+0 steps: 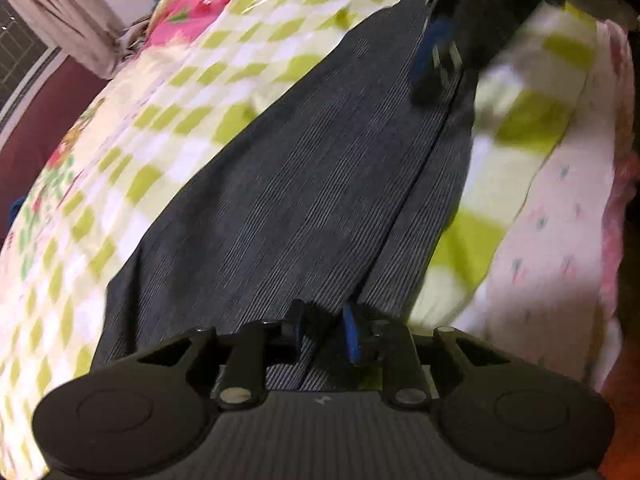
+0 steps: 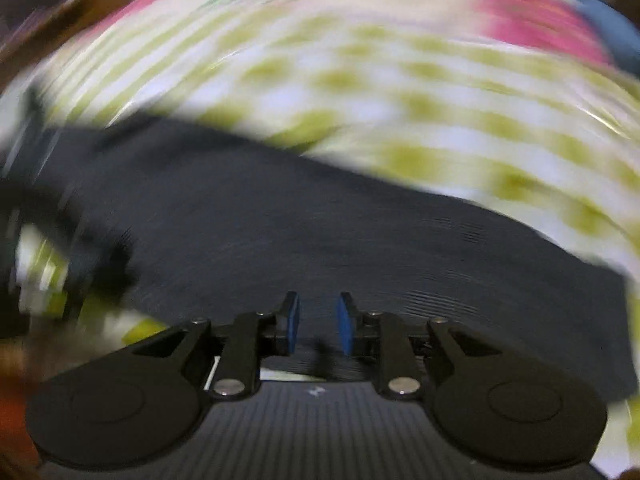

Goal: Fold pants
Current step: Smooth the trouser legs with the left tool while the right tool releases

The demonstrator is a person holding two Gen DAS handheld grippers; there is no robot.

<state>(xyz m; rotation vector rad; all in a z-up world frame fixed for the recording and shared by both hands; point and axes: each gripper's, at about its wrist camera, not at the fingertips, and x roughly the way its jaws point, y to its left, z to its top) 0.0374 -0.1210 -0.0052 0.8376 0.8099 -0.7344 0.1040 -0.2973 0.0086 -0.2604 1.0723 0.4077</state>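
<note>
Dark grey striped pants [image 1: 320, 184] lie stretched along a bed, legs together. My left gripper [image 1: 325, 336] is at the near end of the pants with fabric between its blue pads, shut on that end. My right gripper [image 1: 436, 60] shows at the far end in the left wrist view, blurred, right at the pants' edge. In the right wrist view the pants [image 2: 320, 232] lie across the frame, and my right gripper [image 2: 319, 322] stands with a clear gap between its pads, open, just over the near edge of the cloth.
The bed has a white and green checked sheet [image 1: 168, 120] with pink floral parts [image 1: 192, 16]. The bed's right edge [image 1: 600, 200] drops to a floor. A curtain [image 1: 68, 12] and a window stand at the far left.
</note>
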